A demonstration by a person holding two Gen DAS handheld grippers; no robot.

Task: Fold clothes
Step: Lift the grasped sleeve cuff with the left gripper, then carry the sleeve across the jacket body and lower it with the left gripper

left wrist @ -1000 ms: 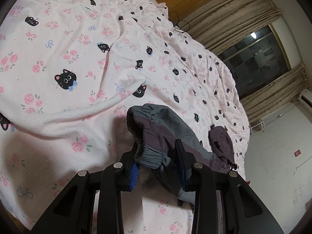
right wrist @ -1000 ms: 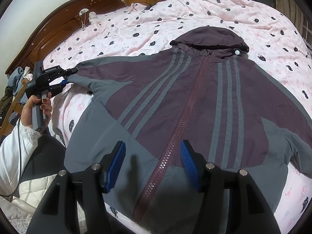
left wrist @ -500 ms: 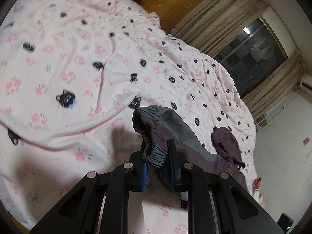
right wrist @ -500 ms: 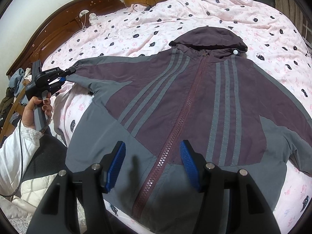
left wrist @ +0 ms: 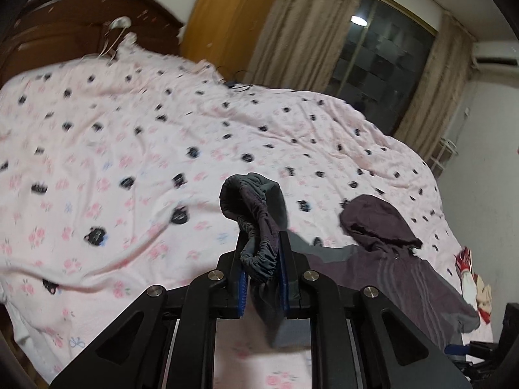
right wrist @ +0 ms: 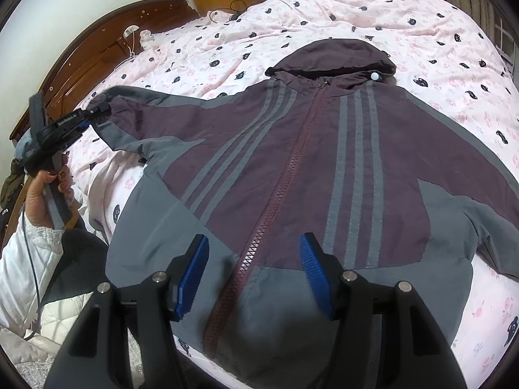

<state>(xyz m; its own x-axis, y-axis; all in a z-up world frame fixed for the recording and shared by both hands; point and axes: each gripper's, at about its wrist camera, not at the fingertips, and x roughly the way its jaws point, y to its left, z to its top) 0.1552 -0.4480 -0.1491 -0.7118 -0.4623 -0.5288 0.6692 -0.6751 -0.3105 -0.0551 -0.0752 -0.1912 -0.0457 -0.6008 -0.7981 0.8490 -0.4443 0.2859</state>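
hooded jacket (right wrist: 292, 162) lay front-up, zipped, spread on the pink cat-print duvet (right wrist: 405, 16). left gripper (left wrist: 262, 269) was clamped on the elastic sleeve cuff (left wrist: 256, 253), raised off the bedding. right gripper (right wrist: 254, 275) hung spread wide above the hem, gripping nothing.

Matt cloth jacket (right wrist: 292, 162), glossy wood headboard (right wrist: 97, 61) (dark), ribbed gripper pads (right wrist: 313, 269)

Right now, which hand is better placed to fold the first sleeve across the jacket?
Left. Its tongs are shut on the sleeve cuff, lifted off the bedspread. The right tongs hang open above the jacket hem near the zipper, gripping nothing.
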